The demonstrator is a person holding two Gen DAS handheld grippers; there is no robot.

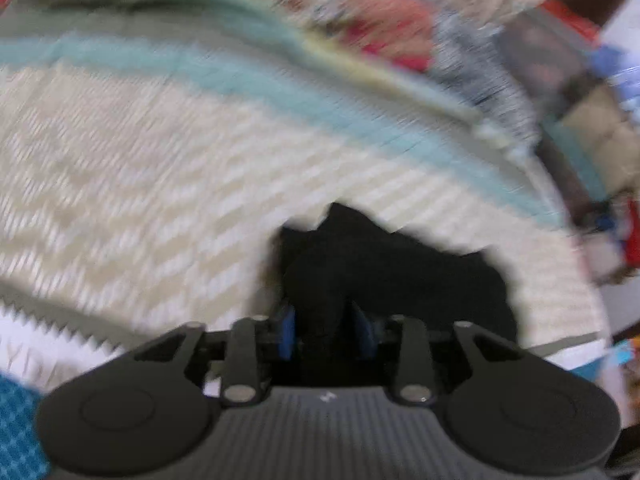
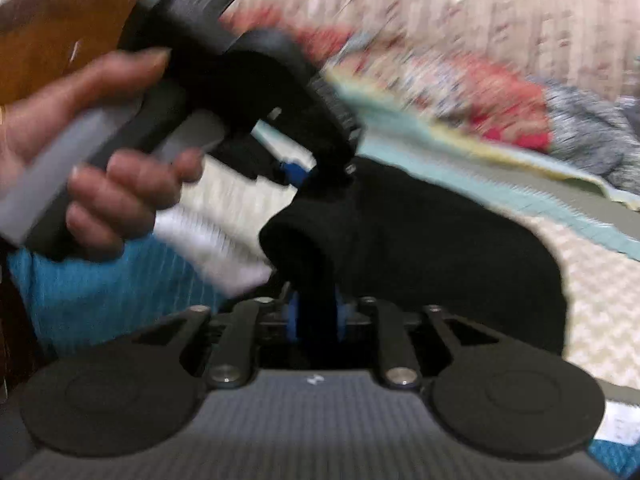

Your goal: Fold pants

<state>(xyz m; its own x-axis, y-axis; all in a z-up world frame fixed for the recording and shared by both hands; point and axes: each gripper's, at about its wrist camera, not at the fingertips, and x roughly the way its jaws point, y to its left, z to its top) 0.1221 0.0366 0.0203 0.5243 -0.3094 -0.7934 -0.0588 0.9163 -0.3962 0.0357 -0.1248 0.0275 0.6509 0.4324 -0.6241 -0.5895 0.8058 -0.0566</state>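
Both frames were badly blurred. The black pants [image 2: 420,240] lay bunched on the cream woven bedspread [image 1: 140,184], near its teal-striped edge [image 1: 256,80]. The left gripper [image 1: 325,332] was pinched onto a fold of the dark cloth between its blue pads [image 1: 287,334] — the right gripper [image 2: 314,314] likewise clamped a bunched fold. The person's left hand [image 2: 92,152] gripped the other tool's handle.

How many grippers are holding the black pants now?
2. The left gripper is shut on a bunch of the black pants; the right gripper pinches another fold, close beside it, above the cream bedspread.
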